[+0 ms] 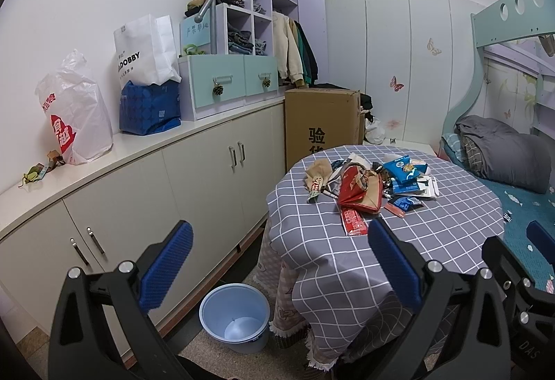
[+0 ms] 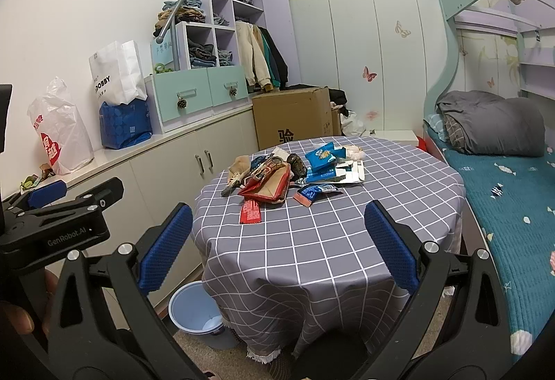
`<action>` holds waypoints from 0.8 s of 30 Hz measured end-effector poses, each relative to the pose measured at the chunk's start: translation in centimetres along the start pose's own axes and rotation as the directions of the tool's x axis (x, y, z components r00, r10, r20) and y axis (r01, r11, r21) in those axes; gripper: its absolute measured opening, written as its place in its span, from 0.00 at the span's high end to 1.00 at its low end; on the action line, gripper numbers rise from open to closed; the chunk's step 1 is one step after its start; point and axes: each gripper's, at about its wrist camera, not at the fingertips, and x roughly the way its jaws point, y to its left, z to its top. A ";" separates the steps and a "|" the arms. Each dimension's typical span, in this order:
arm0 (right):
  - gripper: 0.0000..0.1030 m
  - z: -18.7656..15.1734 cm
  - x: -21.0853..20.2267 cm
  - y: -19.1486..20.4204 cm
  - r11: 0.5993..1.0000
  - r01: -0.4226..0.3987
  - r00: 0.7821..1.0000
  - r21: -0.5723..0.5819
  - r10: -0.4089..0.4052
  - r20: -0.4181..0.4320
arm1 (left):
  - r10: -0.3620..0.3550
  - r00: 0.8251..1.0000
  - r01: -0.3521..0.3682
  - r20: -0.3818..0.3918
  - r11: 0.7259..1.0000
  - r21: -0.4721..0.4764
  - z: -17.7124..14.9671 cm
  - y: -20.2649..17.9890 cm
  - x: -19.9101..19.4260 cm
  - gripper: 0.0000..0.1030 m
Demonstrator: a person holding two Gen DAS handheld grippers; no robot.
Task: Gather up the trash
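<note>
A heap of trash [image 1: 367, 182] [image 2: 291, 175] lies on the far half of a round table with a grey checked cloth [image 1: 409, 227] [image 2: 312, 234]: red wrappers, blue snack packets, brown paper. A flat red wrapper [image 1: 353, 222] [image 2: 250, 211] lies nearest me. A light blue bin [image 1: 236, 317] [image 2: 196, 310] stands on the floor left of the table, with nothing visible inside it. My left gripper [image 1: 281, 272] hangs open over the table's near left edge. My right gripper [image 2: 277, 248] is open above the near cloth. Both hold nothing. The left gripper also shows in the right wrist view [image 2: 52, 203].
A long cream cabinet [image 1: 145, 192] [image 2: 166, 154] runs along the left wall, carrying plastic bags [image 1: 74, 109] and a drawer unit [image 1: 225, 81]. A cardboard box [image 1: 322, 123] [image 2: 295, 116] stands behind the table. A bunk bed with a teal cover [image 2: 503, 199] borders the right.
</note>
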 end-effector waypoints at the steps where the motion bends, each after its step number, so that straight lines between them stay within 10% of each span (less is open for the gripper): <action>1: 0.06 -0.1 0.0 0.0 1.000 -0.001 1.000 0.000 0.001 0.000 | 0.000 1.000 0.000 0.000 1.000 0.000 -0.1 0.1 0.0 0.04; 24: 0.06 -0.7 0.1 0.1 1.000 -0.004 1.000 -0.001 0.004 -0.007 | 0.010 1.000 -0.010 -0.014 1.000 -0.002 -0.2 0.5 0.1 0.04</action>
